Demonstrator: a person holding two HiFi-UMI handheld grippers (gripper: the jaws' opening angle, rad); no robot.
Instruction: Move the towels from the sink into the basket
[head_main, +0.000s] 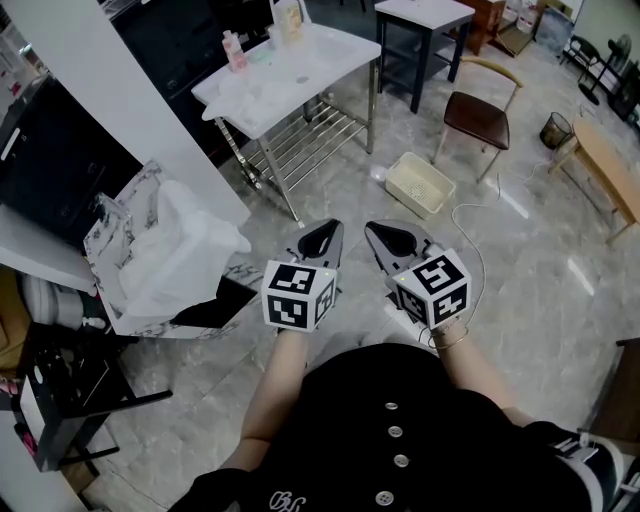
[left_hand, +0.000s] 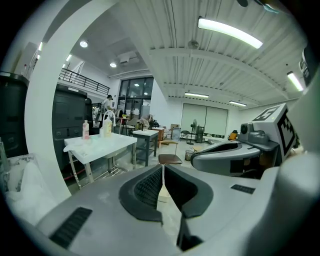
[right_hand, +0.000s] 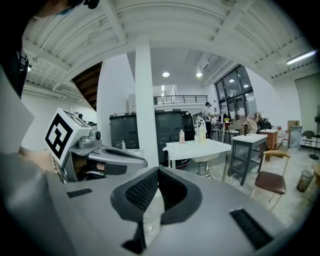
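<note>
The white sink table (head_main: 300, 85) stands a few steps ahead; something pale lies by its basin (head_main: 262, 57), too small to tell as towels. A cream basket (head_main: 420, 183) sits on the floor to the table's right. My left gripper (head_main: 334, 224) and right gripper (head_main: 369, 226) are held side by side at waist height, far short of the table, both shut with nothing in them. In the left gripper view the jaws (left_hand: 163, 168) meet tip to tip, with the table (left_hand: 100, 145) beyond. The right gripper view shows its jaws (right_hand: 158, 170) closed too.
A pink bottle (head_main: 235, 50) and a carton (head_main: 288, 20) stand on the table. A patterned box with a white bag (head_main: 175, 255) sits at left beside a white pillar. A chair (head_main: 480, 115), a dark side table (head_main: 425, 15) and a wooden bench (head_main: 610, 170) stand further off.
</note>
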